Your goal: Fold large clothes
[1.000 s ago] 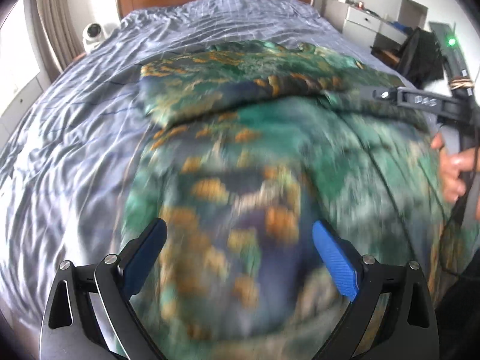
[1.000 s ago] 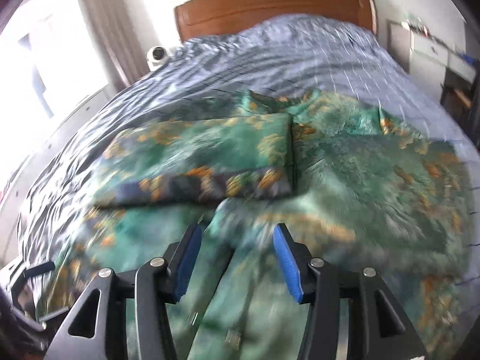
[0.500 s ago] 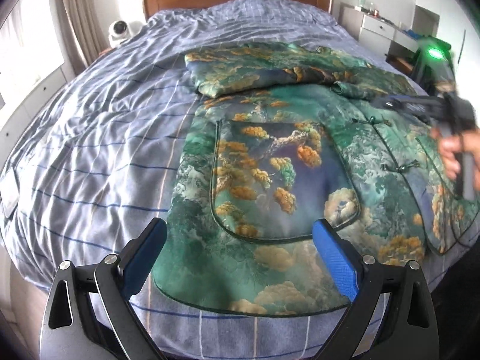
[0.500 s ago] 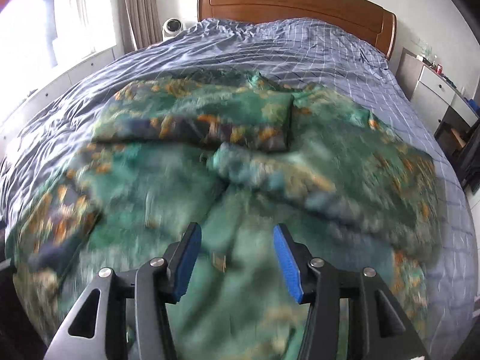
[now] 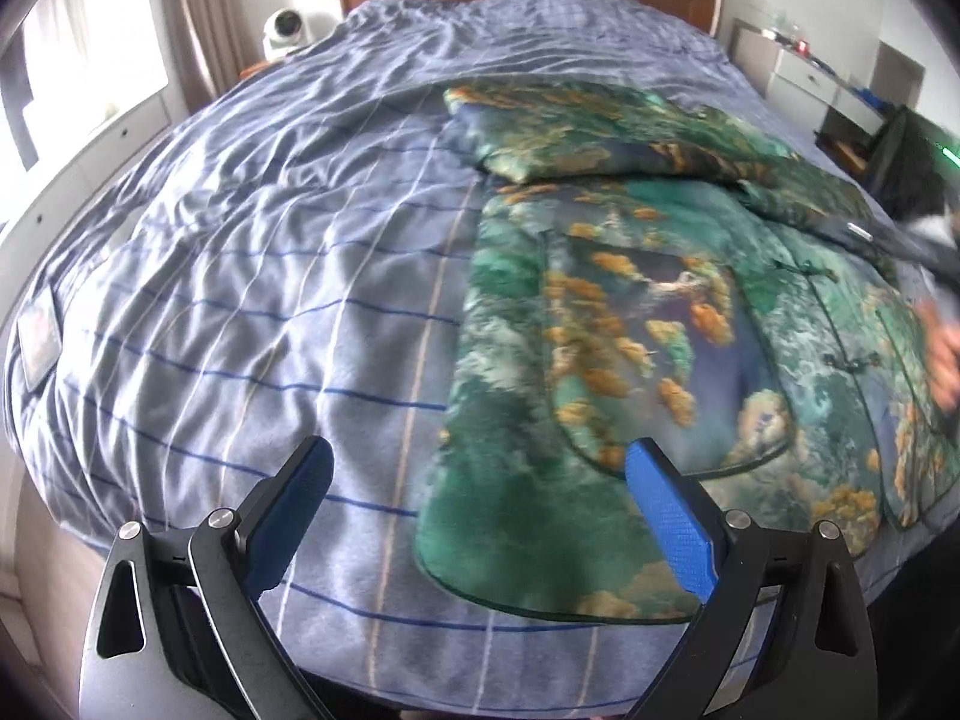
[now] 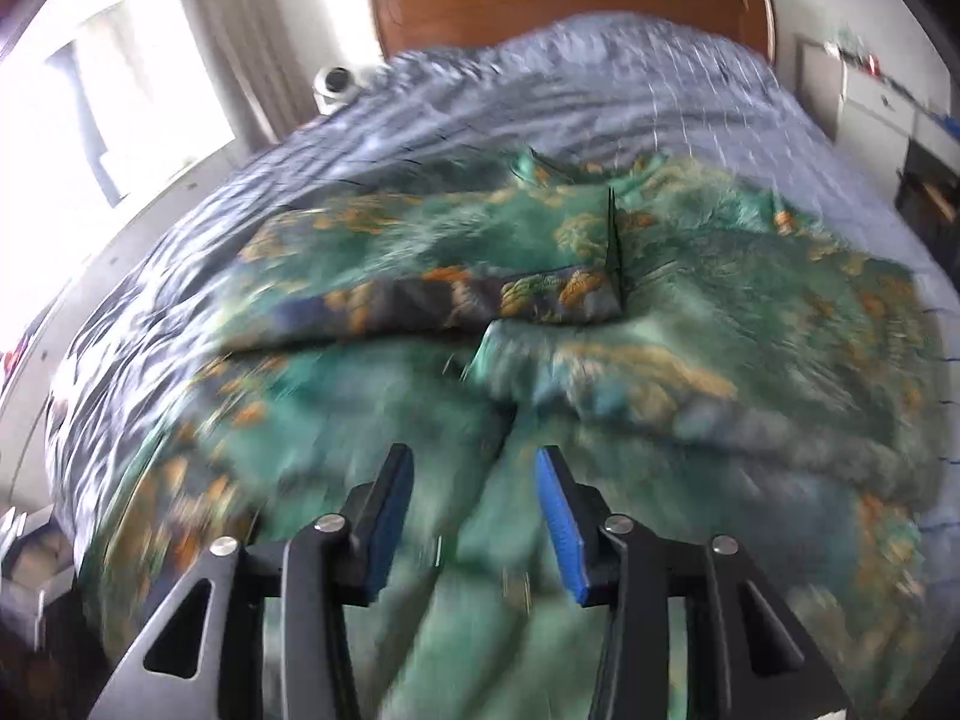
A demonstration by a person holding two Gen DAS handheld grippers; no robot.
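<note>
With the jacket (image 5: 648,360) flat near the bed's (image 5: 252,276) foot edge, both sleeves folded in, and the left hand-held gripper (image 5: 474,510) and right hand-held gripper (image 6: 474,516) released and empty, I'd pinch both hem corners and lift evenly.

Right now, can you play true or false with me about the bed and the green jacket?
1. The green jacket lies on a bed with a blue striped cover. True.
2. The left hand-held gripper is squeezing the jacket. False: its jaws stand wide open, holding nothing.
3. A sleeve is folded across the jacket's top. True.
4. The headboard is white metal. False: it is brown wood.
5. The right hand-held gripper hovers over bare floor. False: it is over the jacket, jaws apart.
</note>
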